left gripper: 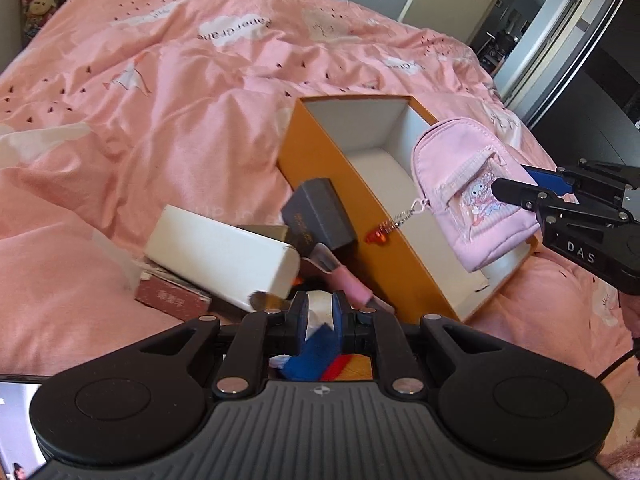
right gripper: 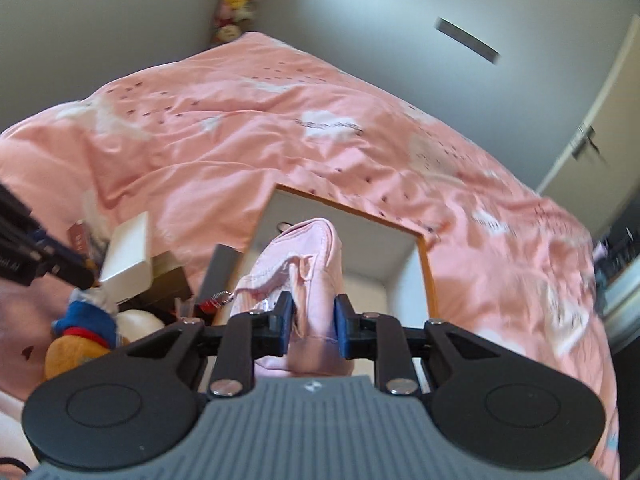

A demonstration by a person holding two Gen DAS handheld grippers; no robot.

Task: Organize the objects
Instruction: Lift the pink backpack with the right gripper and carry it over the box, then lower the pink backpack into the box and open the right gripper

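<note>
A small pink backpack pouch [left gripper: 472, 184] hangs over the open orange box [left gripper: 320, 168] with a white inside. My right gripper [left gripper: 516, 184] is shut on its lower end. In the right wrist view the pouch [right gripper: 304, 248] is squeezed between the blue pads of the right gripper [right gripper: 314, 320], above the box [right gripper: 426, 276]. An orange charm [left gripper: 380, 236] dangles from its zip on a chain. My left gripper [left gripper: 318, 316] is shut on a plush toy [left gripper: 316, 352] in white, blue, red and orange, beside the box. The right wrist view also shows this toy [right gripper: 86, 320] under the left gripper [right gripper: 76, 276].
Left of the orange box lies a pile: a white box [left gripper: 224, 260], a grey box [left gripper: 320, 216], a dark red box [left gripper: 172, 300] and a pink-handled brush [left gripper: 340, 272]. All rests on a rumpled pink duvet [left gripper: 160, 120]. A phone [left gripper: 16, 420] shows at bottom left.
</note>
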